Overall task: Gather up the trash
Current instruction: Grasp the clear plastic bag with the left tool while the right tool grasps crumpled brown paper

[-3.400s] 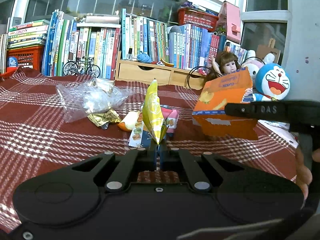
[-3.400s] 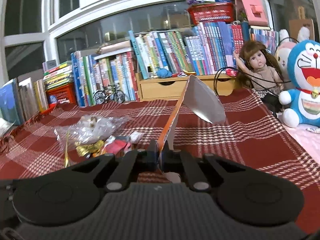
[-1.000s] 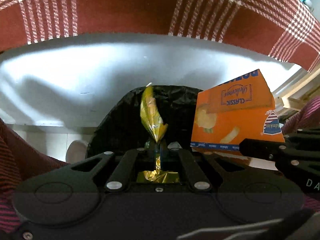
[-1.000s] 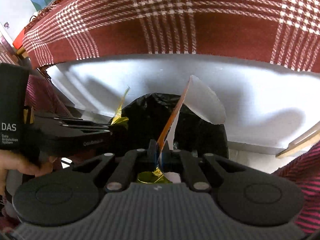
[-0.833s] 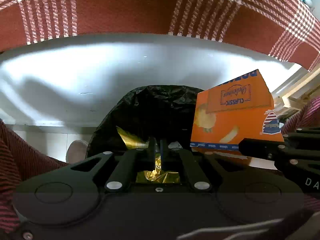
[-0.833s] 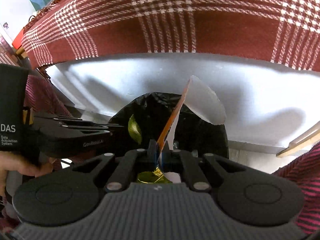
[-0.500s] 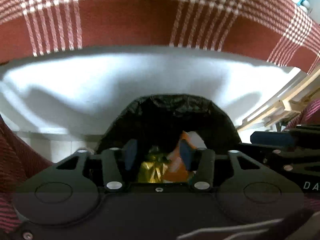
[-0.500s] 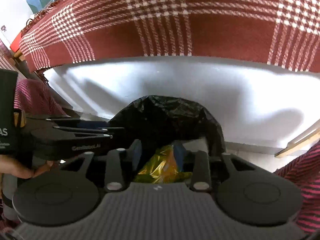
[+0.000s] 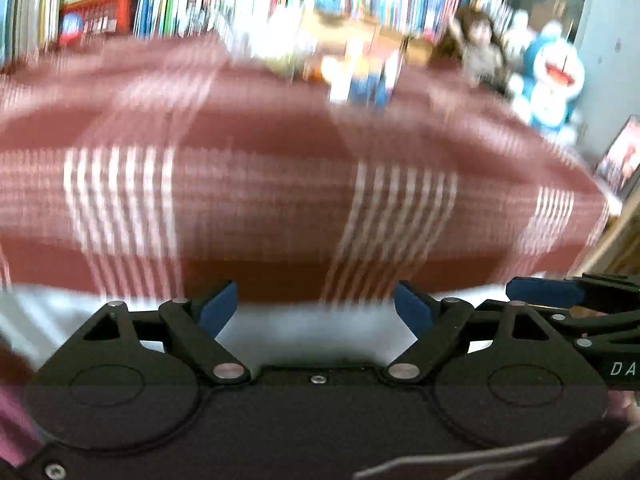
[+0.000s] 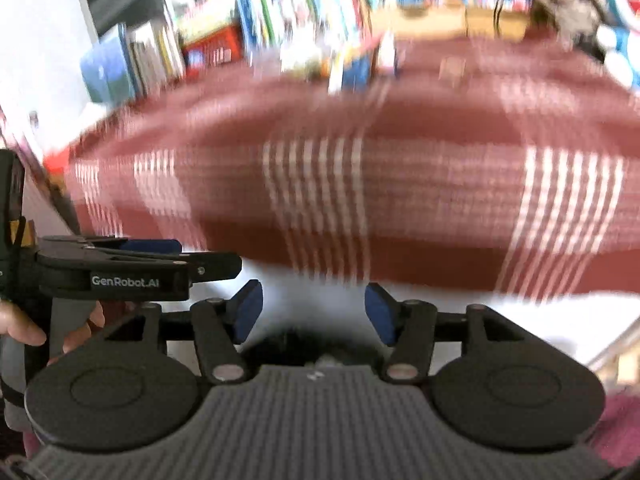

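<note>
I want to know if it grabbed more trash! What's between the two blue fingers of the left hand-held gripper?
Nothing. In the left wrist view the left hand-held gripper is opening, with only the blurred checked tablecloth beyond its blue pads.

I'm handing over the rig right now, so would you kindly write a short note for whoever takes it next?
Left claw: nothing between the pads, jaws opening.
Right claw: nothing between the pads, jaws opening.
Both point at the plaid tablecloth.
Remaining trash lies at the table's far side, before the books; too blurred to count.
Done: neither claw carries anything.
Left: fetch that pile.
</note>
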Demonstrator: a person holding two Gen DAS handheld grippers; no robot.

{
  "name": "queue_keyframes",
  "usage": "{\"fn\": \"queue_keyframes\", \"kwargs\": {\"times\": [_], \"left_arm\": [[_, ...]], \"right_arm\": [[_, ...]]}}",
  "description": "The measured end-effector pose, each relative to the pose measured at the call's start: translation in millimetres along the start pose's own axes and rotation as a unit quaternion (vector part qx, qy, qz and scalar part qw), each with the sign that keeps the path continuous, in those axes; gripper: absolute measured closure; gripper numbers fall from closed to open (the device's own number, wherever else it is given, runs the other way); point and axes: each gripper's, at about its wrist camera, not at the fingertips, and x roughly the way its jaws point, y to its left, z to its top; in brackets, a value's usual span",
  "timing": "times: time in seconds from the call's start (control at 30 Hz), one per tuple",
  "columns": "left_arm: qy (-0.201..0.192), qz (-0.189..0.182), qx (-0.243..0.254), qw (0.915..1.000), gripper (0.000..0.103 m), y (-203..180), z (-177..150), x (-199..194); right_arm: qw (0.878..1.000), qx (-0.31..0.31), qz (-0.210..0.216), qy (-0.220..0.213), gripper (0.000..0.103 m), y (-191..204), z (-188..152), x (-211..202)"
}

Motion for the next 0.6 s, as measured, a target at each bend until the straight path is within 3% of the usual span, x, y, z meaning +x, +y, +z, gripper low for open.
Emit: {"fn": "queue_keyframes", "kwargs": {"times": [0.23, 0.43, 0.6], "left_arm": [[-0.085, 0.017, 0.005, 0.9962, 0.013, 7, 77, 1], [-0.106, 0.044, -0.031, 0.9929, 0.013, 33, 131, 40], [-0.163, 0.000, -0.099, 0.9816, 0.002, 73, 156, 82]], "right_arm": [[0.995, -0.014, -0.051, -0.084, 0.028, -20, 64, -1], [0.990, -0.010, -0.097, -0.103, 0.028, -47, 101, 23], [0.986, -0.006, -0.127, -0.104, 0.028, -75, 121, 47]]}}
